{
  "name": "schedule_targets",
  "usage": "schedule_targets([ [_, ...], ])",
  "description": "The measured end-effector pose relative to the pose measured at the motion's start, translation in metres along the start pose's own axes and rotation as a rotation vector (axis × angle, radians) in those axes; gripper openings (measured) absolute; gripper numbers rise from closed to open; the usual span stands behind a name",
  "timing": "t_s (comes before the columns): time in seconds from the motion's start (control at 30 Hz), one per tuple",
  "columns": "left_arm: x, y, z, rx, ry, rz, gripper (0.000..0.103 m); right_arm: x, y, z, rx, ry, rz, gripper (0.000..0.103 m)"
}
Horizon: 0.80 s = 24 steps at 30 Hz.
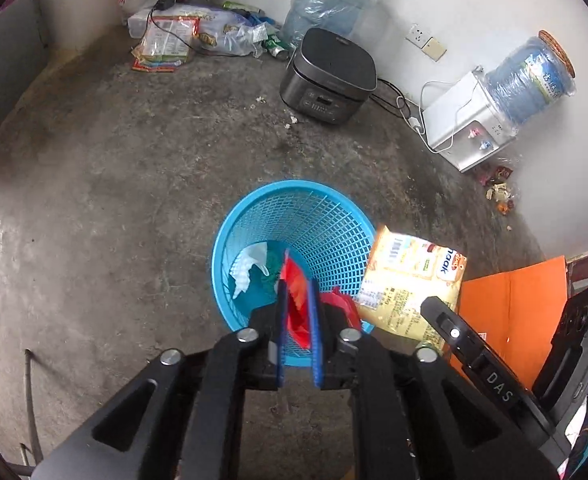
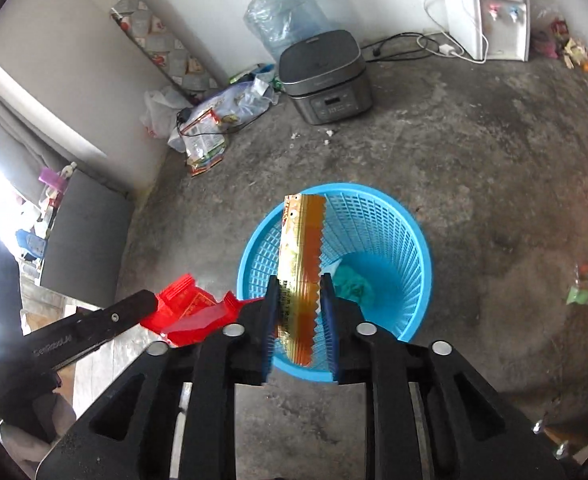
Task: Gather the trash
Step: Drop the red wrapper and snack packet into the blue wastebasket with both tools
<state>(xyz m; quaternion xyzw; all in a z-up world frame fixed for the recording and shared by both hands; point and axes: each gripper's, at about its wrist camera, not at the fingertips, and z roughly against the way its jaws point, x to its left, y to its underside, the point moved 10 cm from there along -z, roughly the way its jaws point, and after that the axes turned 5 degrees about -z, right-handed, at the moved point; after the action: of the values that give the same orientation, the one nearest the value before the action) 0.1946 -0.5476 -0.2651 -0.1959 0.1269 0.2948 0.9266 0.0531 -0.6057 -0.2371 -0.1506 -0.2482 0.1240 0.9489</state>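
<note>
A bright blue mesh-patterned basket [image 1: 326, 224] is standing on the mottled grey concrete floor [image 1: 133, 184]. White paper [image 1: 249, 268] and teal scrap [image 2: 354, 286] are showing inside it. The left gripper [image 1: 297, 312], black with blue ribbed pads, is pinching a glossy red wrapper [image 1: 296, 300]. The right gripper [image 2: 300, 312], coloured likewise, is gripping a golden-yellow packet [image 2: 300, 264] with an orange zigzag-edged strip. An orange sheet [image 1: 514, 308] is glowing near the floor's right edge.
</note>
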Motion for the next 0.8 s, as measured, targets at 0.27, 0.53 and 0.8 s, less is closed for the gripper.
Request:
schedule_targets([
  [0.27,-0.007,-0.001,0.006,-0.011,0.099,0.101,0.042,-0.022,0.005,-0.013,0.007,0.067,-0.016,0.051],
  [0.53,-0.024,-0.009,0.096,-0.123,0.154,0.061,0.044,0.013,0.006,0.036,-0.111,0.024,0.074,0.052],
  [0.8,-0.016,0.012,0.283,-0.394,0.123,-0.042,0.071,0.109,0.016,0.131,-0.366,-0.116,0.336,0.087],
])
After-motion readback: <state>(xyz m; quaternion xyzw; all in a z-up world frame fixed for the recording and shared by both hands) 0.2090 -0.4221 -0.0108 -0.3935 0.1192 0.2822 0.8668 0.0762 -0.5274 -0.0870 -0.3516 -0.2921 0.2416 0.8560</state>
